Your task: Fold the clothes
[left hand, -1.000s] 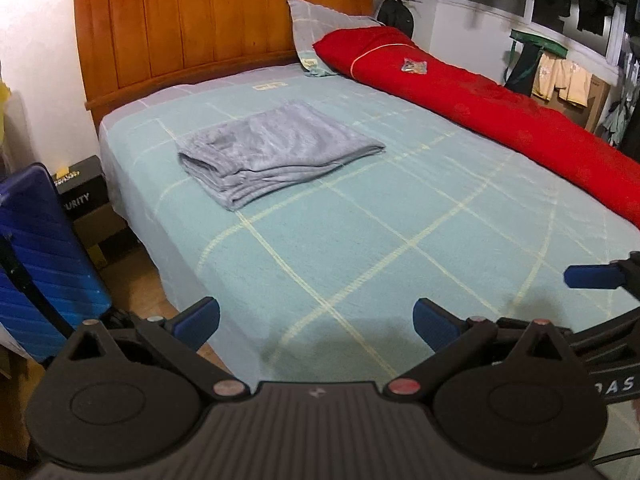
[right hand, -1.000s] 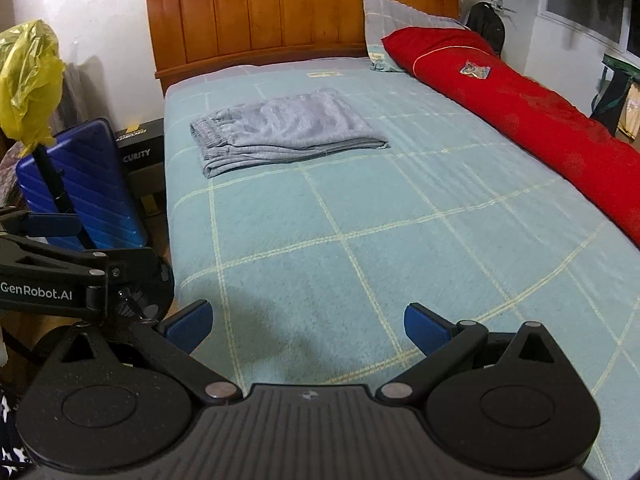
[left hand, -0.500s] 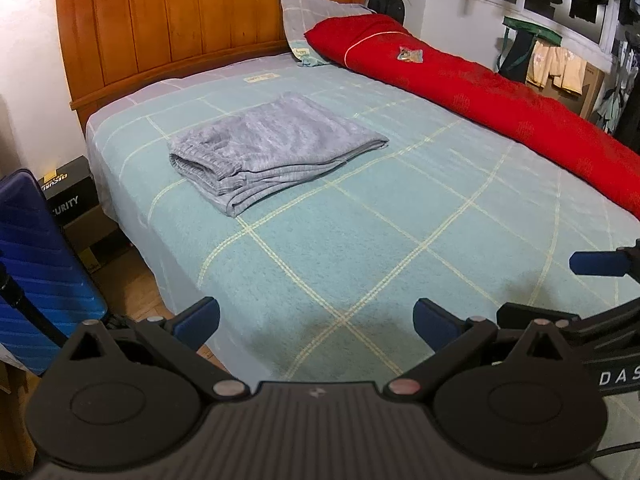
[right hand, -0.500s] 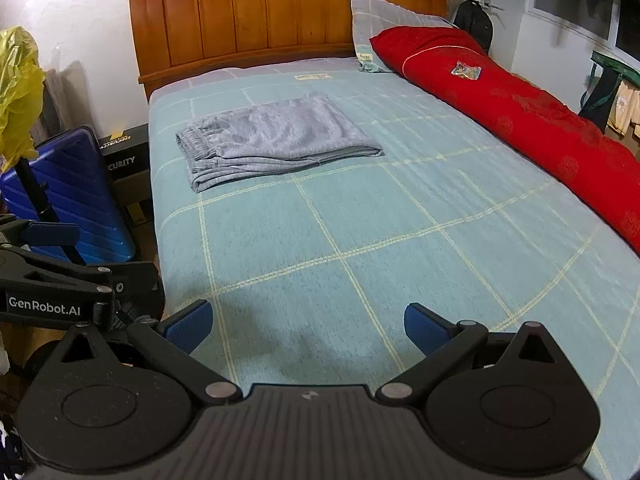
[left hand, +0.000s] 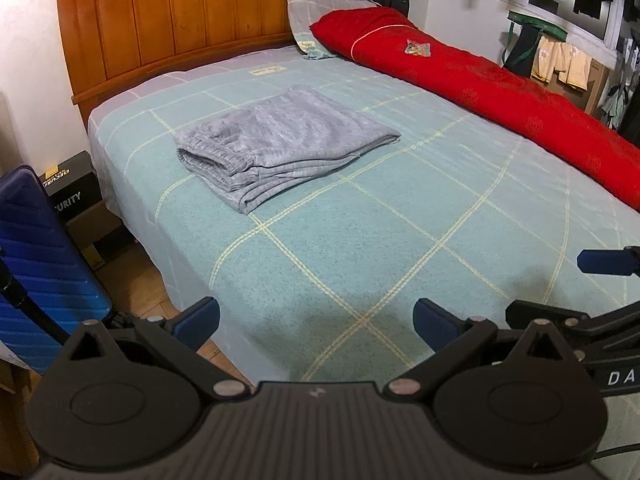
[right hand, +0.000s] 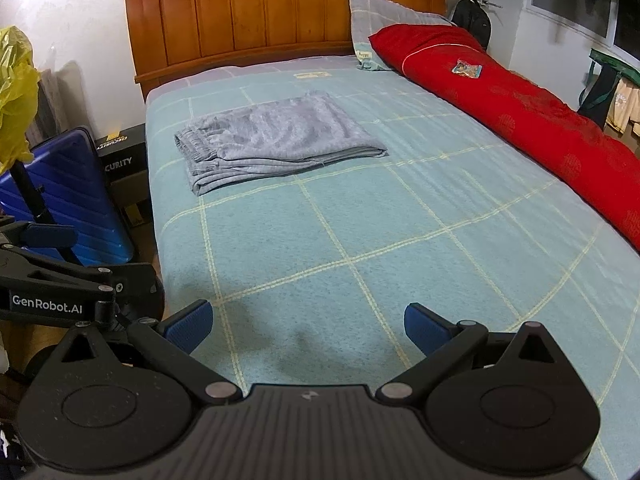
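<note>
- Since the grey garment [left hand: 280, 140] already lies folded in a flat stack near the headboard [left hand: 208, 12], the fold looks done; no other loose clothes show on the bed [left hand: 400, 220].
- The left gripper [left hand: 316, 318] and the right gripper [right hand: 308, 324] hang spread wide and empty, well short of the garment.
- Open sheet ahead; the bed's left edge, the blue suitcase [right hand: 68, 196] and the red quilt [right hand: 540, 128] bound the room.

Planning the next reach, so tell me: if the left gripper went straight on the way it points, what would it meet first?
Most likely the bedsheet. The left gripper is open and empty, angled down over bare sheet. The folded grey garment lies farther on and slightly left of that line, though depth is hard to judge.
</note>
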`<state>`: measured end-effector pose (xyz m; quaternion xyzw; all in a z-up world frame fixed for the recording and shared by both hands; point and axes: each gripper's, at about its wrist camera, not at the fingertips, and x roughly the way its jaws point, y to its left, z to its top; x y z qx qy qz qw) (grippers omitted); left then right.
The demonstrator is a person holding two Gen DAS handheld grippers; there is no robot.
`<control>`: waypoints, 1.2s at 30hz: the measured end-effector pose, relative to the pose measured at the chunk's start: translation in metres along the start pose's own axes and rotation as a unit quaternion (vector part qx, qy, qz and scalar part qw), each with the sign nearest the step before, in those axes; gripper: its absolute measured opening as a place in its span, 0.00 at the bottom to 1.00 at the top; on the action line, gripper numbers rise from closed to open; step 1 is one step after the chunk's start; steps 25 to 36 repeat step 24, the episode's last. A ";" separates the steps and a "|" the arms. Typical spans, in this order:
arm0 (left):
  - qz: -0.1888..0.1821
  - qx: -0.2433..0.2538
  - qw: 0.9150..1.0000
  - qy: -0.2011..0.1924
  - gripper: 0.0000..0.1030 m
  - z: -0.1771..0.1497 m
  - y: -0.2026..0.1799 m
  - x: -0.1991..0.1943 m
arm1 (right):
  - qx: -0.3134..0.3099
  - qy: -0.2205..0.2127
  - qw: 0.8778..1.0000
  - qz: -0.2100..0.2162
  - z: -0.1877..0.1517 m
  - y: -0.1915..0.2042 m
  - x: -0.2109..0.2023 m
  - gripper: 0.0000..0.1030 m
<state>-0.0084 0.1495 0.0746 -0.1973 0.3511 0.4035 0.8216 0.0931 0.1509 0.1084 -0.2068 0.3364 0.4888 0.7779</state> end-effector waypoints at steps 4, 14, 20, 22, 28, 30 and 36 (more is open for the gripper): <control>0.005 0.003 1.000 0.000 0.99 0.001 0.000 0.001 | 0.000 -0.002 1.000 -0.002 0.001 -0.001 0.000 1.00; 0.002 0.006 1.000 0.000 0.99 0.005 -0.001 0.006 | 0.004 -0.003 1.000 -0.008 0.003 -0.003 0.001 1.00; 0.007 0.013 1.000 0.003 0.99 0.006 -0.002 0.008 | 0.009 0.000 1.000 -0.003 0.004 -0.003 0.005 1.00; 0.007 0.012 1.000 0.003 0.99 0.007 -0.002 0.009 | 0.008 0.001 1.000 -0.002 0.004 -0.003 0.006 1.00; 0.008 0.011 1.000 0.004 0.99 0.008 -0.001 0.009 | 0.007 0.001 1.000 -0.002 0.005 -0.003 0.006 1.00; 0.008 0.011 1.000 0.004 0.99 0.008 -0.001 0.009 | 0.007 0.001 1.000 -0.002 0.005 -0.003 0.006 1.00; 0.008 0.011 1.000 0.004 0.99 0.008 -0.001 0.009 | 0.007 0.001 1.000 -0.002 0.005 -0.003 0.006 1.00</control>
